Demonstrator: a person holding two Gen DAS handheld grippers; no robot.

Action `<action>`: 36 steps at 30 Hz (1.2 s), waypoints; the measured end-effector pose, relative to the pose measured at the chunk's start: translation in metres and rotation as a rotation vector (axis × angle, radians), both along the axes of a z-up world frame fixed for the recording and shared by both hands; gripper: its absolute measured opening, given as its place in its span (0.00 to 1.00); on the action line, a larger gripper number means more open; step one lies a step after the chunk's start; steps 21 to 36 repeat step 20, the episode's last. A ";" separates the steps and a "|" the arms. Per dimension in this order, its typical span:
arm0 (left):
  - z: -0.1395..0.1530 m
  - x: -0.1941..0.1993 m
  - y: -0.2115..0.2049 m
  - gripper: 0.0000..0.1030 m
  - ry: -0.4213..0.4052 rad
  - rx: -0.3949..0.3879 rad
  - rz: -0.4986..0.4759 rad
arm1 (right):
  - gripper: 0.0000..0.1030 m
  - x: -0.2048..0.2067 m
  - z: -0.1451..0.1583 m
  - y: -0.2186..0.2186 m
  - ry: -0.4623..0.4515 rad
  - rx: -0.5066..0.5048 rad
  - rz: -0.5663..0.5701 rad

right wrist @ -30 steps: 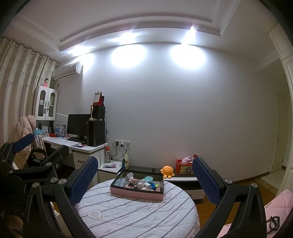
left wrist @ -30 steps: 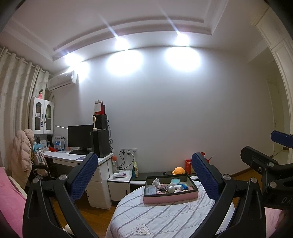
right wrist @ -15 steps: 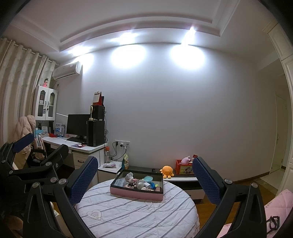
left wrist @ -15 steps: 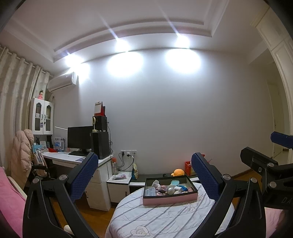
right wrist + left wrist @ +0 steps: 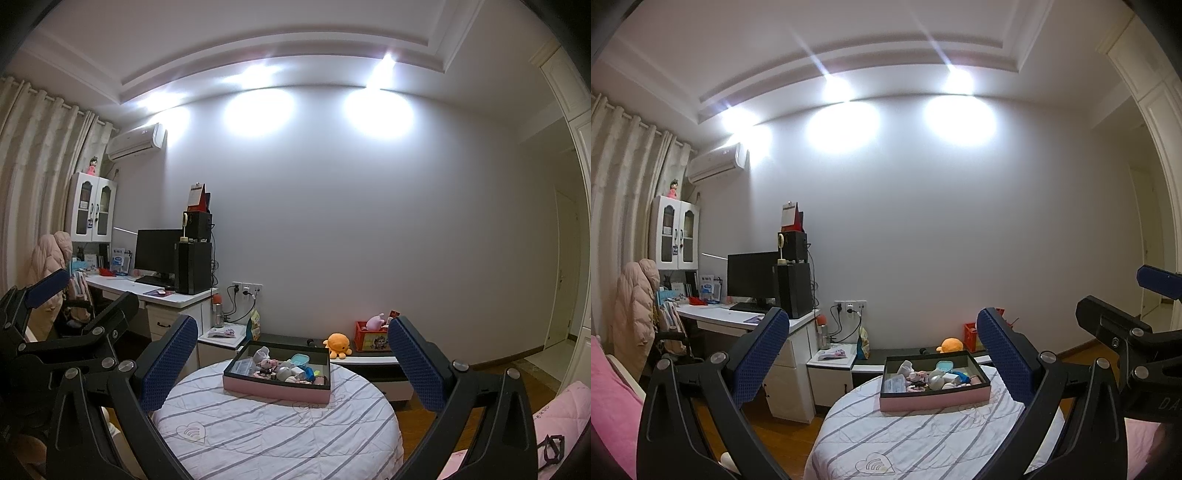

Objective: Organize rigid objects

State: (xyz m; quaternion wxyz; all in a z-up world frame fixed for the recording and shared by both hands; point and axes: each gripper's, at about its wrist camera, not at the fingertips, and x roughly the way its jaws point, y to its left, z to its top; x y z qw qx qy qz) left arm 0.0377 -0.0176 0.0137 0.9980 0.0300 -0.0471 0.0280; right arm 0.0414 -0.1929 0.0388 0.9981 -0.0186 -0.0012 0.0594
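A pink box with a dark rim (image 5: 934, 397) (image 5: 277, 387) sits on a round table with a striped white cloth (image 5: 923, 439) (image 5: 273, 435). Inside it lie several small items, among them a silvery round one (image 5: 935, 379) and a teal one (image 5: 300, 359). My left gripper (image 5: 882, 354) hangs open in the air well short of the box, with nothing between its blue pads. My right gripper (image 5: 293, 356) is open too, empty, and equally far back. Each gripper shows at the edge of the other's view.
A white desk (image 5: 155, 295) with a monitor and a black computer tower stands at the left wall, a chair with a pink coat (image 5: 631, 314) beside it. Behind the table runs a low bench with an orange plush (image 5: 338, 345) and a red crate (image 5: 371, 339). Pink bedding (image 5: 609, 406) borders the left.
The left view has tipped slightly upward, so the table and box sit a little lower in it. The right view is almost unchanged. Both grippers stay open.
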 end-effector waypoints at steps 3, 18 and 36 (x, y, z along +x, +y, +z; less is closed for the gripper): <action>0.000 0.000 0.000 1.00 -0.001 0.000 -0.001 | 1.00 0.001 -0.001 -0.001 0.001 -0.001 0.000; -0.002 0.002 0.000 1.00 0.003 0.003 0.004 | 1.00 0.000 -0.002 0.000 0.002 -0.002 0.000; -0.002 0.002 -0.001 1.00 0.002 0.002 0.003 | 1.00 0.001 -0.003 -0.001 0.002 0.000 0.002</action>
